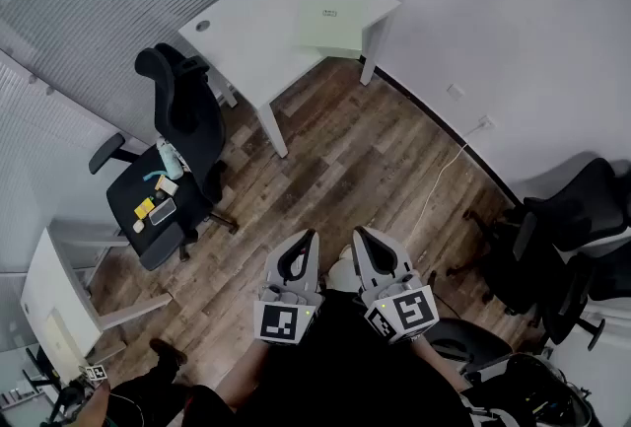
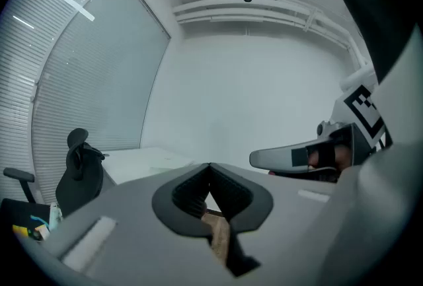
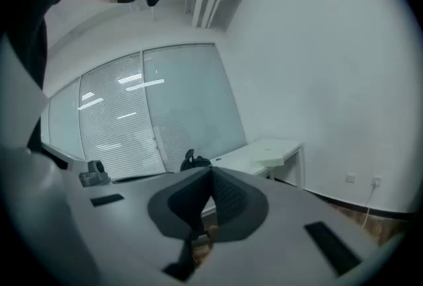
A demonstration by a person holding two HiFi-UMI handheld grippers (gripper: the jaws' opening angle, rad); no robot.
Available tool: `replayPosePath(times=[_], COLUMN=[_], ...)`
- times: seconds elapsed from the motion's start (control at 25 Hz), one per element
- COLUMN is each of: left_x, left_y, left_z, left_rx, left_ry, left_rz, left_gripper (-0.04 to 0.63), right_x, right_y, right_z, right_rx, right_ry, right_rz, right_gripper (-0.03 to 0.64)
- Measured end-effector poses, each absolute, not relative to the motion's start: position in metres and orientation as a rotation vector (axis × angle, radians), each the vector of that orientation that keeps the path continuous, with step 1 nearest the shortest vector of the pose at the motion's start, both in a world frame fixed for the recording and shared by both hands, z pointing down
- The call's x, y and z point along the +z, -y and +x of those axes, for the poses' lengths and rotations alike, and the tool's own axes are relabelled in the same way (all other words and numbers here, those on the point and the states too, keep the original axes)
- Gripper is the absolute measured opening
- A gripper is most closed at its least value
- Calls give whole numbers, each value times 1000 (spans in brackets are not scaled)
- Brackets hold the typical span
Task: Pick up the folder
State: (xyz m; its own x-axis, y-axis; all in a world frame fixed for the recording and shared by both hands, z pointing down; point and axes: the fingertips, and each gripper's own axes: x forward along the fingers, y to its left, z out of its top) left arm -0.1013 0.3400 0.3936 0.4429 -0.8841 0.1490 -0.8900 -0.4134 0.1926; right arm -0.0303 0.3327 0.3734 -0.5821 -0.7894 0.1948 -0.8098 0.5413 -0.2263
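The folder [image 1: 330,24] is a pale green flat sheet lying on the far right corner of a white desk [image 1: 256,31], across the room from me. In the right gripper view the folder [image 3: 278,153] sits at the desk's [image 3: 248,158] near end. My left gripper [image 1: 312,236] and right gripper [image 1: 358,233] are held side by side low over the wood floor, far from the desk. Both have their tips touching and nothing between them. In its own view the left gripper [image 2: 209,166] is shut, and so is the right gripper [image 3: 211,171].
A black office chair [image 1: 182,119] stands left of the desk with small yellow items and a bottle on its seat [image 1: 156,203]. More black chairs [image 1: 567,238] crowd the right wall. A white cable [image 1: 444,174] runs to a wall socket. Another white desk [image 1: 54,302] is at the lower left.
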Motion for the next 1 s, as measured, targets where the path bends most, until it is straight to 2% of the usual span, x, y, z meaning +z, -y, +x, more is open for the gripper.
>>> replayPosePath(times=[0.48,1.0], left_x=[386,388], left_y=[-349,-347], left_z=[-92,-137], left_rx=[12,6], left_ry=[1463,1500], left_rz=[2534,2535], left_gripper=[5,5], right_x=[364,369], right_y=[-351,-355], right_z=[-31,-70], right_rx=[388,367], right_ry=[2674,2682], right_rz=[1469,1491], right_gripper=[-2,0])
